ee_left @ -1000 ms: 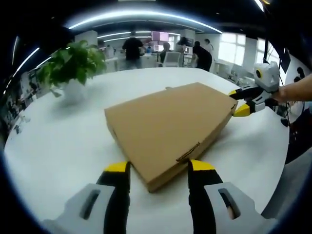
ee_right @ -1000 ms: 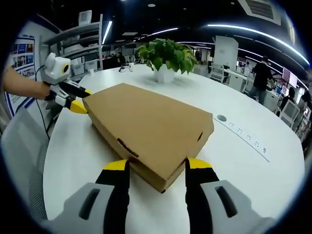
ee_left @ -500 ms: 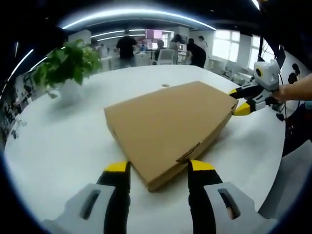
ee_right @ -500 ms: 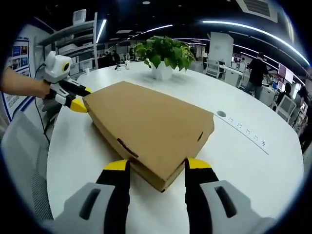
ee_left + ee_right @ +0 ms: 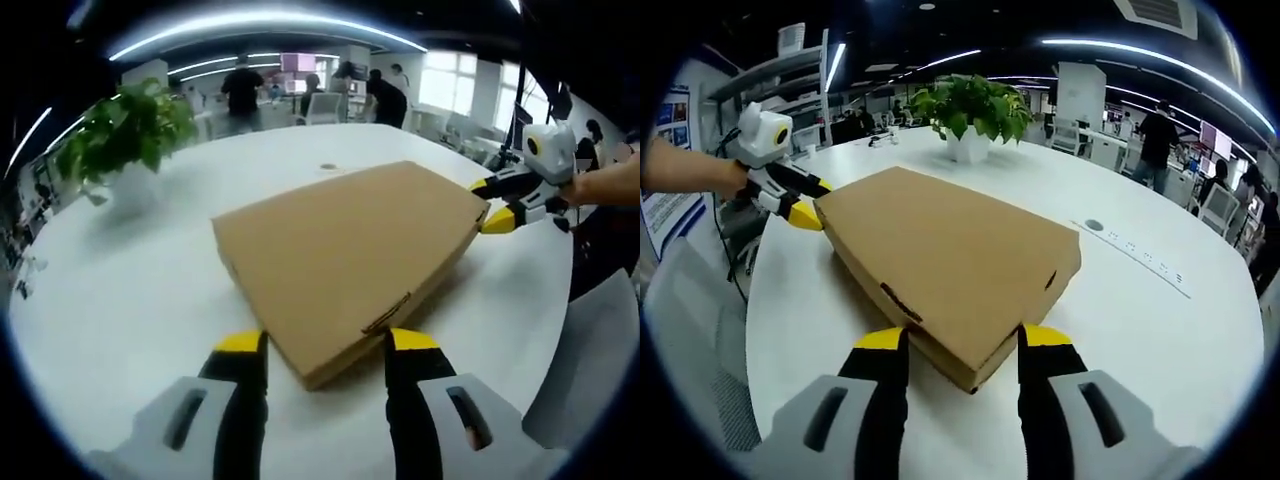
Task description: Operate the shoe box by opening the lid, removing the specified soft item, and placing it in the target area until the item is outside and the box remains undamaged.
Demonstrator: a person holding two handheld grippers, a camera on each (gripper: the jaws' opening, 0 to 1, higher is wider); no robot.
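A flat brown cardboard shoe box (image 5: 350, 250) lies on the white round table (image 5: 130, 290) with its lid closed. My left gripper (image 5: 326, 342) stands open, its yellow-tipped jaws on either side of the box's near corner. At the far right corner the right gripper (image 5: 488, 205), held by a hand, straddles the opposite corner. In the right gripper view the box (image 5: 950, 250) again has a corner between my right gripper's (image 5: 958, 338) open jaws, and the left gripper (image 5: 815, 203) sits at the far left corner. The soft item is hidden inside.
A potted green plant (image 5: 120, 130) (image 5: 970, 105) stands on the table beyond the box. A row of sockets (image 5: 1140, 265) is set into the tabletop. Grey chairs (image 5: 590, 340) (image 5: 690, 330) stand at the table's edge. People (image 5: 240, 90) stand in the office behind.
Both views have shifted slightly against the room. The box and both grippers keep the same places relative to each other, and the lid stays closed.
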